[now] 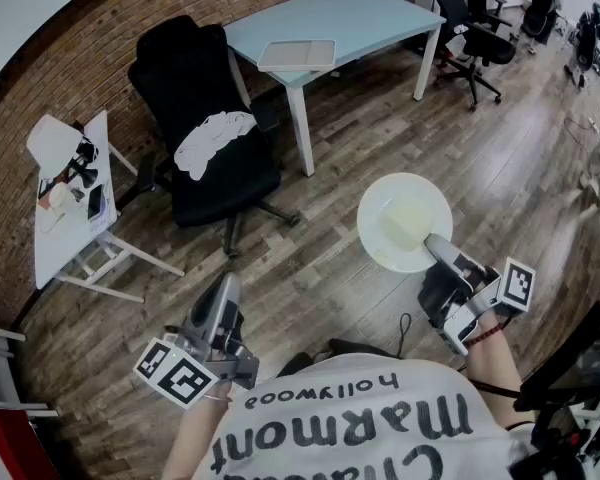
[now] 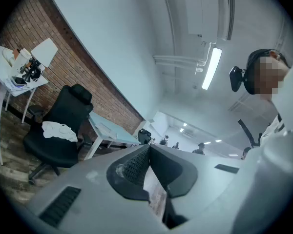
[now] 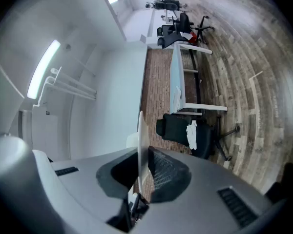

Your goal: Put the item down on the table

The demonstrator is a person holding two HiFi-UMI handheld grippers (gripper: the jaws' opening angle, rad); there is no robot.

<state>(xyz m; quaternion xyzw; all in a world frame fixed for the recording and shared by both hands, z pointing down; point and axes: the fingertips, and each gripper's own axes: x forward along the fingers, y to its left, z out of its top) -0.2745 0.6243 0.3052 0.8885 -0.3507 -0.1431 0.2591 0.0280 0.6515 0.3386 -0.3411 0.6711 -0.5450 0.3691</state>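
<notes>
A black office chair (image 1: 205, 118) stands just beside the near left corner of the light blue surface (image 1: 370, 18), and a white cloth (image 1: 213, 140) lies on its seat. On this surface, near its front edge, I see 1 flat grey thing (image 1: 297, 55), perhaps a closed laptop. At the far left, a small white surface (image 1: 70, 246) by the brick wall (image 1: 90, 68) carries some small objects that I cannot identify. More black chairs (image 1: 475, 23) stand past the right end of the blue surface. The floor (image 1: 330, 258) is made of wooden planks.

My right gripper (image 1: 435, 240) has its fingers closed on the rim of the white plate (image 1: 375, 208). The plate is in the air above the floor, well apart from the blue surface, and there is a pale patch on it that I cannot make out. My left gripper (image 1: 227, 286) is low at the left, its 2 fingers pressed together and holding nothing.
</notes>
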